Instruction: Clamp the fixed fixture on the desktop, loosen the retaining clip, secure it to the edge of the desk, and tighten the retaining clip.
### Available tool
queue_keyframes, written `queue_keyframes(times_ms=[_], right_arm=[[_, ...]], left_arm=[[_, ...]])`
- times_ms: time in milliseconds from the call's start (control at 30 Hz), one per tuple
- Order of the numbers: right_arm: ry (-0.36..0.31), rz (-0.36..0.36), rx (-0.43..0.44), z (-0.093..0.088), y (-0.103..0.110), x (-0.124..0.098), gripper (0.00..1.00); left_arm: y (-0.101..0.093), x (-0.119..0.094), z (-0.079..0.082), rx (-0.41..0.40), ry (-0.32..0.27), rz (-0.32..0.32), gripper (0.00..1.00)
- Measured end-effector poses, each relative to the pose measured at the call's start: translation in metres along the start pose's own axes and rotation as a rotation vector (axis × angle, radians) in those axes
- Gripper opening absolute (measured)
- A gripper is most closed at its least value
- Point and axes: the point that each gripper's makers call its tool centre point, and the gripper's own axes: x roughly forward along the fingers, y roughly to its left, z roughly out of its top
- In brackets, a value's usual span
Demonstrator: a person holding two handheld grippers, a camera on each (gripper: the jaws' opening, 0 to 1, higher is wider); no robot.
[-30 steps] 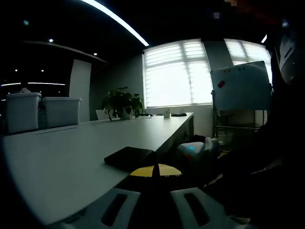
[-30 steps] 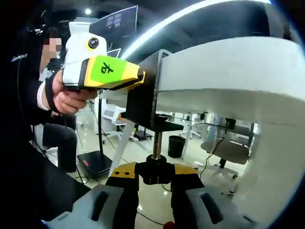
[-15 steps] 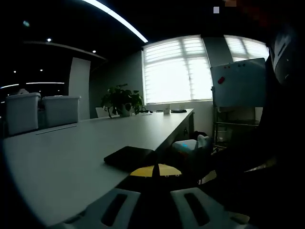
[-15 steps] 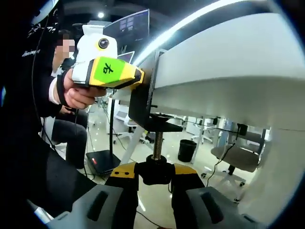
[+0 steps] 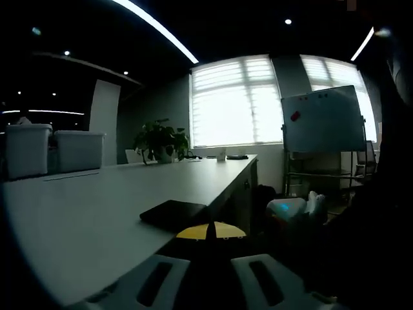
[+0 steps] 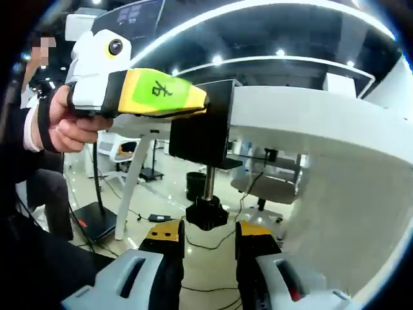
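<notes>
Right gripper (image 6: 208, 236) now off the clip knob (image 6: 206, 214), just below it

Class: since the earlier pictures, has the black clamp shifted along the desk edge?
No. The black clamp sits on the same desk edge; the camera moved.

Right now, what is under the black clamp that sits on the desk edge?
Under the black clamp a threaded screw hangs down to a black knob, just above the right gripper. Whether the screw's top presses the desk underside is hidden.

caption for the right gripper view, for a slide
Left gripper steadies the clamp on the desk edge; right gripper at its knob.
</notes>
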Motion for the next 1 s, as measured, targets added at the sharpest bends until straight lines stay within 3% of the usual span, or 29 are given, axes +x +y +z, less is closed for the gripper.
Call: queue_keyframes(times_ms=[67,100,133,167,233,300,633,700,933,967,1000], right_arm=[[0.008,-0.077,0.007,-0.001,0.002,0.0,0.33],[0.002,-0.146,0.061,-0.001,0.004,0.002,0.33],[-0.041,-0.199,0.098,0.005,0.004,0.003,0.33],[-0.047,-0.251,0.074,0.006,0.002,0.004,0.35],[0.014,-0.353,-0.003,0.0,-0.002,0.008,0.43],[0.016,-0.423,0.069,-0.003,-0.007,0.01,0.47],[0.047,-0.484,0.122,-0.005,-0.009,0.023,0.44],[0.044,-0.495,0.175,-0.004,-0.009,0.024,0.41],[0.042,-0.559,0.196,0.0,-0.017,0.023,0.26],[0.048,-0.556,0.189,-0.001,-0.017,0.023,0.26],[0.069,-0.551,0.128,-0.002,-0.018,0.023,0.26]], left_arm=[[0.0,-0.001,0.0,-0.009,-0.019,-0.005,0.01],[0.0,-0.002,0.001,-0.01,-0.022,-0.009,0.01],[-0.001,-0.001,0.001,0.004,-0.02,-0.02,0.01],[-0.002,-0.001,0.001,0.022,-0.014,-0.027,0.01],[-0.004,-0.001,-0.002,0.049,0.007,-0.038,0.01],[-0.003,-0.002,-0.004,0.041,0.008,-0.041,0.01],[-0.005,-0.005,-0.003,0.035,-0.007,-0.056,0.01],[-0.005,-0.004,-0.003,0.036,-0.006,-0.057,0.01],[-0.004,-0.004,-0.003,0.035,-0.007,-0.056,0.01],[-0.004,-0.004,-0.003,0.035,-0.007,-0.056,0.01],[-0.004,-0.004,-0.003,0.035,-0.009,-0.056,0.01]])
